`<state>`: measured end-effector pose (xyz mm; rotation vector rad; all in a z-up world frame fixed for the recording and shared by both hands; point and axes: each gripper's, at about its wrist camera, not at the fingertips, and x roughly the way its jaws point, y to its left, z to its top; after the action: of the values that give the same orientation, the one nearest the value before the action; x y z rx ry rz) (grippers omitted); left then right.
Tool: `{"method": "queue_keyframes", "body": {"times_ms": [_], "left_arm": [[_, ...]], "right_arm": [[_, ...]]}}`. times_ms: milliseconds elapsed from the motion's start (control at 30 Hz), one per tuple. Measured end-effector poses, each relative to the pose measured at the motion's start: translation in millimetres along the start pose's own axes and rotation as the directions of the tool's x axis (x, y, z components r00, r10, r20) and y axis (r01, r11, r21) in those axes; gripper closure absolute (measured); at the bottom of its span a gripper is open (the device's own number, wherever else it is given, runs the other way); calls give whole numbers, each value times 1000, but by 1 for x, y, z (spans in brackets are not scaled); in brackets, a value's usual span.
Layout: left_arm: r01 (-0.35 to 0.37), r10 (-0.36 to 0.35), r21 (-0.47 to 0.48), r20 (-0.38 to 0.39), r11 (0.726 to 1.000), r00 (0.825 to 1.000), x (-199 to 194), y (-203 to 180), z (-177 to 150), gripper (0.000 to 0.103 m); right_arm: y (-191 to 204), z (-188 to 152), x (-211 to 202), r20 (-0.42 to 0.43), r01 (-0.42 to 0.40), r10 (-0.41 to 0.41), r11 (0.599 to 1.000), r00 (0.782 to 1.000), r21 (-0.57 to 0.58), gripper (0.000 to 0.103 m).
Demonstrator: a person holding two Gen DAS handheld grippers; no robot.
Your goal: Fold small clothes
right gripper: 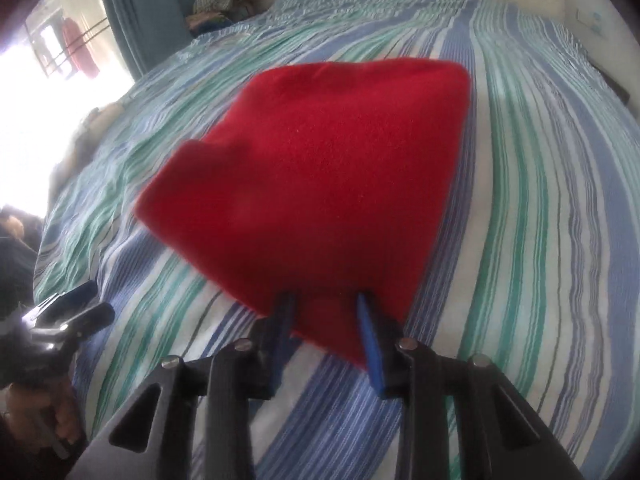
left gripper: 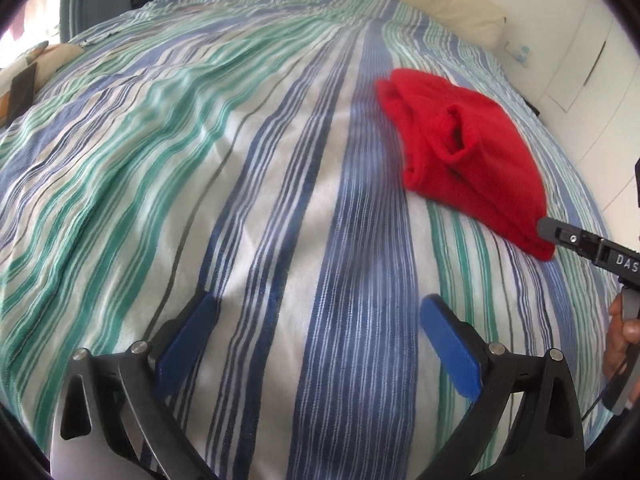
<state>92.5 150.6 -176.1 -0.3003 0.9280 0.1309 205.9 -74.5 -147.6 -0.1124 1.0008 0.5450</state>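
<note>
A small red fleece garment point(right gripper: 320, 168) lies folded on the striped bedspread point(right gripper: 540, 200). It also shows in the left wrist view point(left gripper: 468, 148), to the right of centre. My right gripper point(right gripper: 326, 304) has its blue fingers closed partway onto the garment's near corner, with red cloth between them. It shows from the side in the left wrist view point(left gripper: 548, 236), at that same corner. My left gripper point(left gripper: 316, 312) is open wide and empty, above bare bedspread, to the left of the garment. It appears at the lower left of the right wrist view point(right gripper: 88, 304).
The striped bedspread point(left gripper: 200, 160) covers the whole bed. A cream pillow point(left gripper: 460, 4) lies at the far end by the white wall. A pile of clothes point(right gripper: 224, 0) sits at the far left corner beside a blue curtain point(right gripper: 136, 12).
</note>
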Motion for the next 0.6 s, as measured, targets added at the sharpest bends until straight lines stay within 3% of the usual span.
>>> {"method": "queue_keyframes", "body": {"times_ms": [33,67,100,200,400,600], "left_arm": [[-10,10,11,4,1000,1000,0,-2,-1,1],[-17,17,18,5,1000,1000,0,-3,-1,1],[-21,21,21,4,1000,1000,0,-4,-1,1],[-27,27,25,4,999,1000,1,-4,-2,1],[-38,38,39,6,998,999,2,-6,-4,1],[-52,52,58,1,997,999,3,-9,-5,1]], "right_arm": [[2,-2,-10,26,-6,6,1000,1000,13,57],[4,-7,-20,49,-15,14,1000,999,23,39],[5,-13,-32,81,-19,17,999,997,27,31],[8,-43,-60,132,20,-21,1000,991,8,30],[-10,-102,-78,98,87,-95,993,991,80,30],[-27,-125,-76,69,106,-118,983,991,148,30]]}}
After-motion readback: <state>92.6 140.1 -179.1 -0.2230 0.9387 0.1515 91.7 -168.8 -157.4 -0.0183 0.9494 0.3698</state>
